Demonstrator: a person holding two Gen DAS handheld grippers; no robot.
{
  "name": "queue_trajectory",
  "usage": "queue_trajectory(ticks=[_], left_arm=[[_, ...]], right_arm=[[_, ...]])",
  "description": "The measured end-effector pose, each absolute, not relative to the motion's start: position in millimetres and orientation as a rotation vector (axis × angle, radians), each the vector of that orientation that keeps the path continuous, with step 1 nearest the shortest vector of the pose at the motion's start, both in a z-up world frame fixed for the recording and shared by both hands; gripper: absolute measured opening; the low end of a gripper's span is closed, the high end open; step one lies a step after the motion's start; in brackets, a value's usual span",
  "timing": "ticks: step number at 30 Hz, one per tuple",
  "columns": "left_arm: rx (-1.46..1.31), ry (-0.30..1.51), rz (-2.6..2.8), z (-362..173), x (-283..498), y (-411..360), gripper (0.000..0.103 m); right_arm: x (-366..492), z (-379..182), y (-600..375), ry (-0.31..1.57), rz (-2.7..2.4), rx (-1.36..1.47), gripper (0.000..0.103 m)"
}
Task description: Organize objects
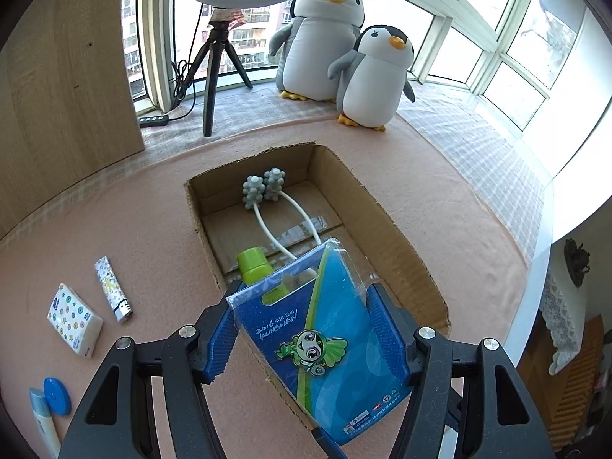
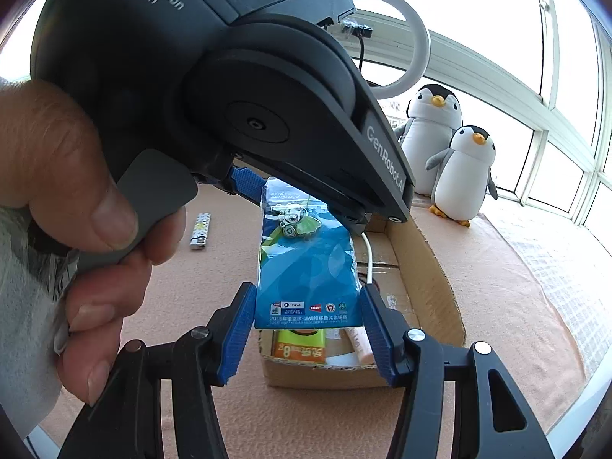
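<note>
On the left of the pink-covered worktop (image 1: 134,229) a patterned tissue pack (image 1: 74,319), a lighter (image 1: 113,289), a blue round disc (image 1: 56,396) and a pale tube (image 1: 42,417) are lying loose, waiting their turn. Further right, the left gripper (image 1: 302,338) is holding the blue badge card (image 1: 313,329) by its long edges, its jaws pressing on both sides at a middling spread. The card is hanging tilted over the near end of the cardboard box (image 1: 405,244), where a green-capped bottle (image 1: 254,266) and a knobbed massager (image 1: 262,189) are already lying.

In the right wrist view, the right gripper (image 2: 308,329) is clamping the same card's lower end, jaws narrower and closed against its edges, while a hand (image 2: 65,206) is squeezing the left tool's trigger.

To do this well, I judge both hands should be lowering together, keeping the card flat so it is not bending between the two grips. It should be going down beside the bottle, not onto the massager's cord (image 1: 306,222). One gripper should be letting go first, preferably the right, leaving the left to settle it.
</note>
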State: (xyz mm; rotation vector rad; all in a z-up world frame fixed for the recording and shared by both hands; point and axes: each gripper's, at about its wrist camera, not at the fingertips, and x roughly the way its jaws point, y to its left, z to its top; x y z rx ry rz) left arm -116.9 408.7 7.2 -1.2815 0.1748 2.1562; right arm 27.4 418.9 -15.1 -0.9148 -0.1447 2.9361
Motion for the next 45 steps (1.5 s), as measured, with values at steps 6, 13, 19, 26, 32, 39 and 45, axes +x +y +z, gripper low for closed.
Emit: queue_trajectory(ticks=[6,13,19,26,32,39,45], left_arm=[[-1.218,0.262,2.271,3.0,-121.1,419.2,0.095],[-1.248,0.271,2.298,-7.4,-128.7,371.7,0.095],[-1.327,0.197,2.380,-18.9,-132.0,298.9,0.095],[-1.414,0.085,2.475,-32.6,-117.8,205.8,0.095],[-1.489,-0.035,2.550,-48.2,-97.9,125.9,0.095],[-1.608,-0.179,2.640,-68.4,-61.7,27.5,0.095],[-1.649,-0.352,2.733,-68.9,-28.0,-42.8,0.095]], right_arm=[[9.4,-26.0,433.2,-0.172,2.866,-0.971,0.059],[6.9,-27.0,440.2,-0.145,2.816,-1.007,0.061],[0.7,-16.1,426.4,-0.143,2.863,-0.975,0.061],[-16.4,-18.4,379.4,-0.211,2.968,-1.016,0.061],[-25.8,-31.6,334.6,-0.246,3.043,-1.109,0.061],[-37.3,-58.8,276.0,-0.242,3.112,-1.323,0.061],[-59.1,-90.1,217.4,-0.307,3.175,-1.544,0.061]])
